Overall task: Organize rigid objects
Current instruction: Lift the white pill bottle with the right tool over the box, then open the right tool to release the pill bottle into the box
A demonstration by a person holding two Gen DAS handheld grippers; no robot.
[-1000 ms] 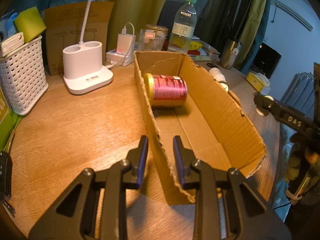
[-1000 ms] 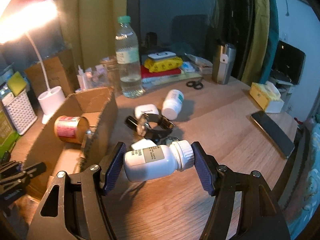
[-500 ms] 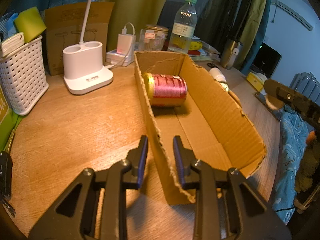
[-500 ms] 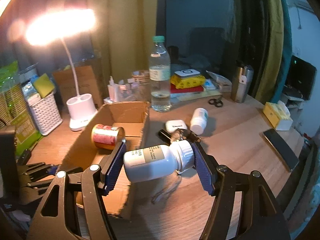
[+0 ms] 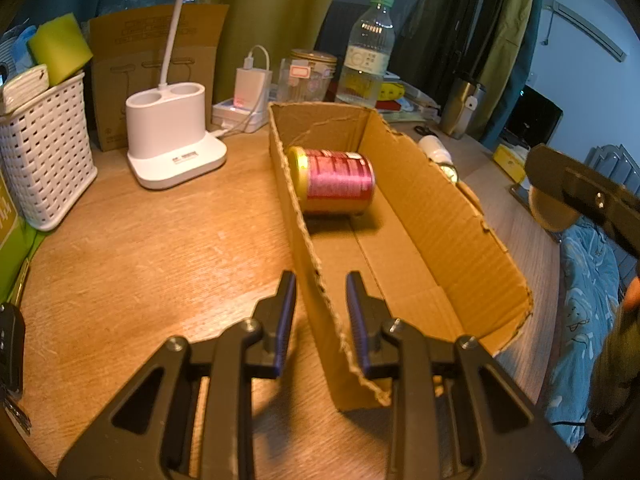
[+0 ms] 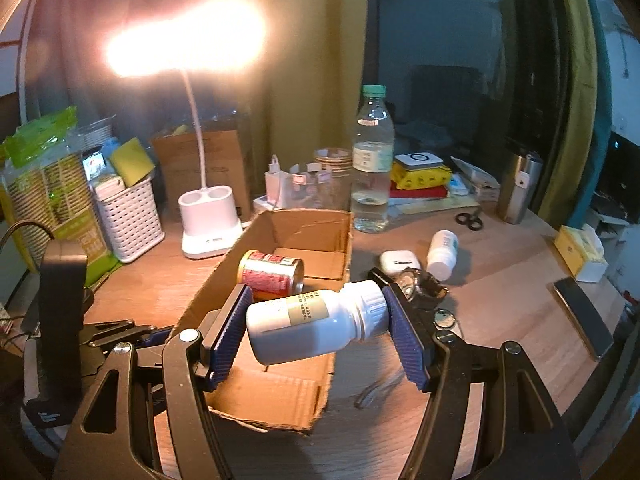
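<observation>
Two grippers in my feeds. Right gripper [image 6: 316,330] pinches a white pill bottle [image 6: 308,326] end to end, bottle lying sideways above the near end of the cardboard box [image 6: 280,392]. Left gripper [image 5: 320,320] straddles the box's left wall [image 5: 304,248], fingers slightly apart; I can't tell if they touch it. Red can [image 5: 336,180] lies on its side at the box's far end. Second white bottle [image 6: 442,254] lies on the desk [image 6: 500,300] right of the box.

The right gripper [image 6: 316,334] has carried the white bottle [image 6: 312,326] from above the counter's clutter to over the cardboard box [image 6: 276,394], nearer the can [image 6: 270,274].
</observation>
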